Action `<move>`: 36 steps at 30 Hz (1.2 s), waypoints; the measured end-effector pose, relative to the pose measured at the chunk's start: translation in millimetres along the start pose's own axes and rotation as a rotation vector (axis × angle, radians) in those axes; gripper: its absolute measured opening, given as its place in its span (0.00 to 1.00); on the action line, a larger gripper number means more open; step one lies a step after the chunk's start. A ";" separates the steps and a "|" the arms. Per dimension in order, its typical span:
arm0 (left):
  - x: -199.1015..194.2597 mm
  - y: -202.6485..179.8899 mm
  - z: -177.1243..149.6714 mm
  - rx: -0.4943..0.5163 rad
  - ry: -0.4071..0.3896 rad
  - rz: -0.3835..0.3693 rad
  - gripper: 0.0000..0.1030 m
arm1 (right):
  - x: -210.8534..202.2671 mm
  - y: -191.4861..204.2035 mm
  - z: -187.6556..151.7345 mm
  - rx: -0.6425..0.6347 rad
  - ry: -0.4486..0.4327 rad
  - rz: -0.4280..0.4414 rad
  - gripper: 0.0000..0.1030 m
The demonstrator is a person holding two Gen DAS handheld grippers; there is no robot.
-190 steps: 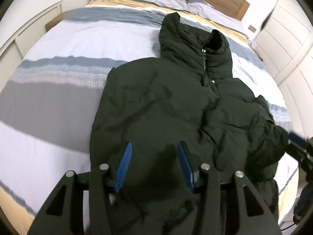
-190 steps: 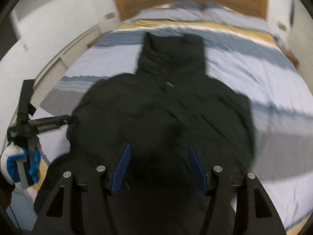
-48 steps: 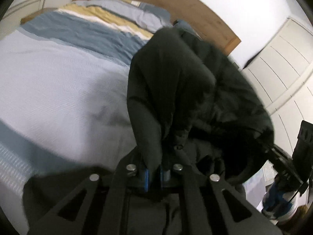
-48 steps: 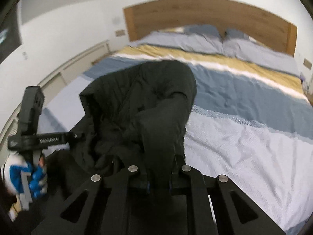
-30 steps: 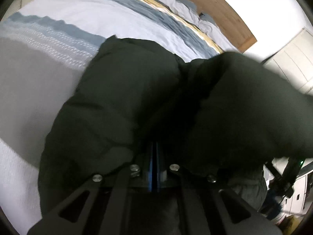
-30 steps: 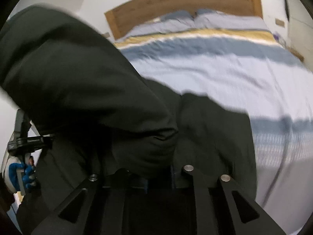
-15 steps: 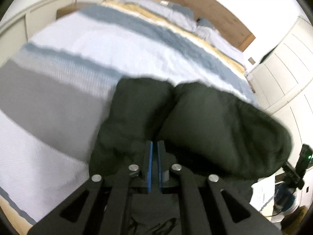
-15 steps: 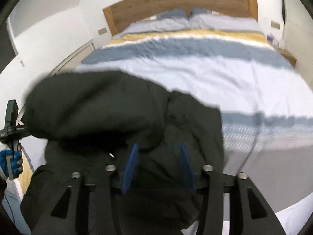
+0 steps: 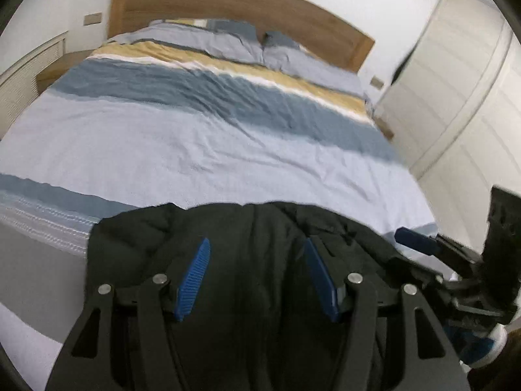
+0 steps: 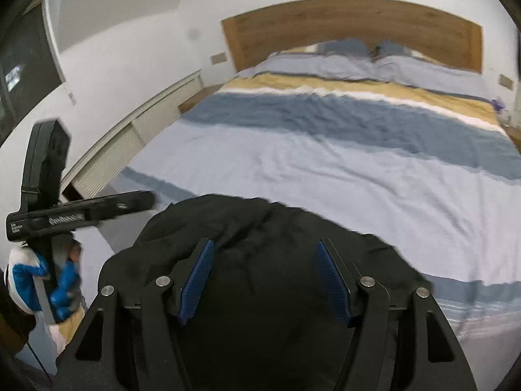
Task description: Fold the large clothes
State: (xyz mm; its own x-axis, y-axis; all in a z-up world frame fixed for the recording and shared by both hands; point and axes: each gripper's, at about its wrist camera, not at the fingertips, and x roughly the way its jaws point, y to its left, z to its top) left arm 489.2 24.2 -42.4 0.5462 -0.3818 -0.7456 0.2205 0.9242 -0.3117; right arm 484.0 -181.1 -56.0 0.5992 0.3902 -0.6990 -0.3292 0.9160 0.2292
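The dark padded jacket is seen lying bunched at the foot of the bed, on the striped cover, far from the wooden headboard. It is judged soft, bulky and springy, light for its size, with a smooth shell likely to slip; a hold is best taken on a doubled edge or seam, not on the puffed middle. The left tongs are spread and opening, nothing pinched, the jacket lying beneath them. The right tongs are likewise spread and opening over the jacket, with no cloth pressed between the blue pads.
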 end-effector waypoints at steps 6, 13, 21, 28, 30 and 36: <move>22.0 -3.3 -59.6 0.008 0.034 0.002 0.58 | 23.8 7.8 -41.3 -0.046 0.088 0.000 0.68; 43.9 16.7 -141.3 -0.005 0.003 0.062 0.59 | 35.3 -1.9 -112.2 -0.117 0.170 -0.055 0.69; 77.4 18.9 -171.3 0.047 -0.004 0.138 0.60 | 61.6 -4.3 -161.2 -0.090 0.114 -0.112 0.70; 31.4 2.1 -163.9 0.055 -0.010 0.143 0.60 | 32.9 8.4 -144.3 -0.107 0.153 -0.125 0.69; 14.9 -7.5 -170.9 0.079 -0.020 0.132 0.60 | 12.9 17.1 -145.9 -0.117 0.141 -0.114 0.69; 24.6 -7.4 -200.7 0.088 0.038 0.138 0.64 | 9.2 10.1 -179.4 -0.087 0.210 -0.114 0.70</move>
State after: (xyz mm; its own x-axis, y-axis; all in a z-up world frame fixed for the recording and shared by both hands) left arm 338.8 6.8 -176.6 0.5453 -0.2494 -0.8003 0.2163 0.9643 -0.1531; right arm 355.3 -184.9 -181.6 0.4746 0.2493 -0.8442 -0.3352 0.9380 0.0885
